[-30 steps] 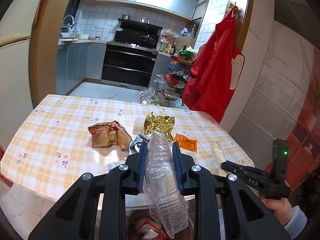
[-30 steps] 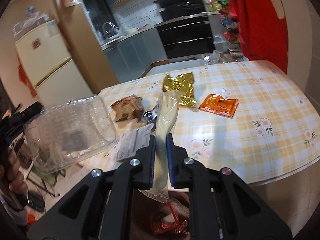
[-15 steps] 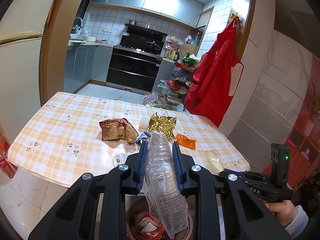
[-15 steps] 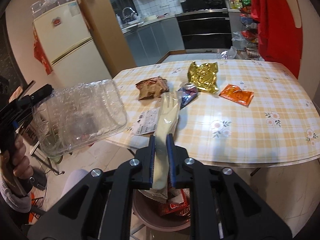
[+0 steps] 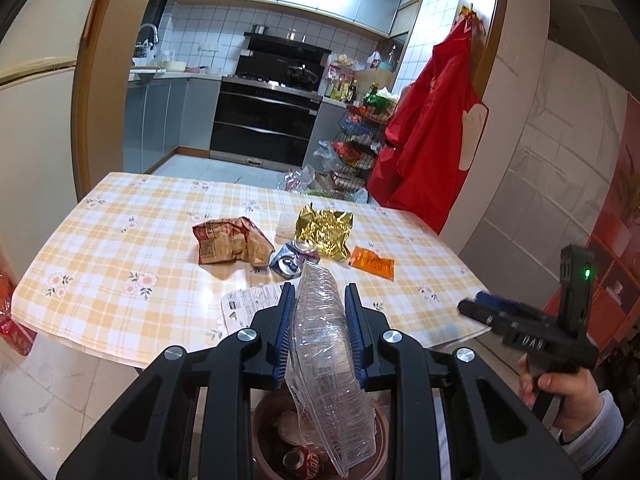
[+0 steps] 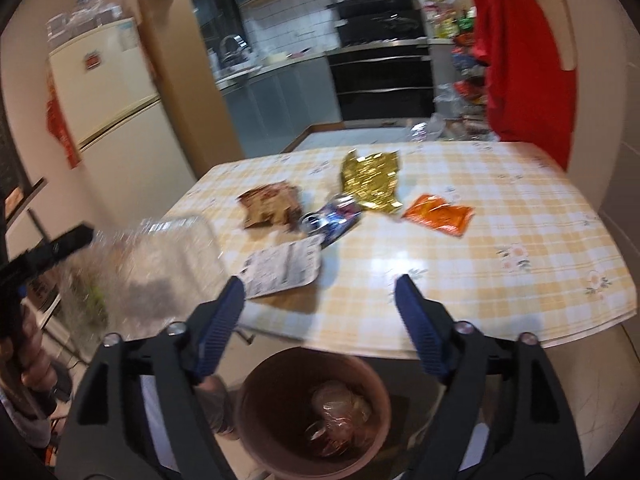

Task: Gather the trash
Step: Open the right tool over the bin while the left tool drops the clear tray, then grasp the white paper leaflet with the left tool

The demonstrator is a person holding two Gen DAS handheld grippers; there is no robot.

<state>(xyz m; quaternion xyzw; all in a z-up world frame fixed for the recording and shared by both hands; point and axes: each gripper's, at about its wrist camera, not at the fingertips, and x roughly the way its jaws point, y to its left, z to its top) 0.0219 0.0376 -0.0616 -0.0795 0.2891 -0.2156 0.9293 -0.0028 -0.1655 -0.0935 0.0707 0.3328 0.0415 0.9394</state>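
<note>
Over the brown bin [image 6: 312, 412] below the table edge, the right gripper [image 6: 320, 320] is spreading its jaws with nothing between them; the pale wrapper it pinched a second ago is gone, presumably dropped in. Beside it, the left gripper [image 5: 320, 332] clamps a clear plastic container [image 5: 324, 352] above that bin. More wrappers and a crushed can [image 5: 294, 260] litter the checked tablecloth [image 5: 120, 248], with a kitchen beyond.

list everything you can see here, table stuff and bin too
table: 1, yellow check cloth, centre
brown snack bag: 1, brown, table middle
gold wrapper: 1, gold, behind can
crushed can: 1, blue, beside gold wrapper
orange packet: 1, orange, right of can
printed sheet: 1, white, near table edge
bin: 1, brown, floor, holds trash
clear plastic tray: 1, clear, over bin
red apron: 1, red, hanging
left gripper: shut on tray
right gripper: opening, empty
</note>
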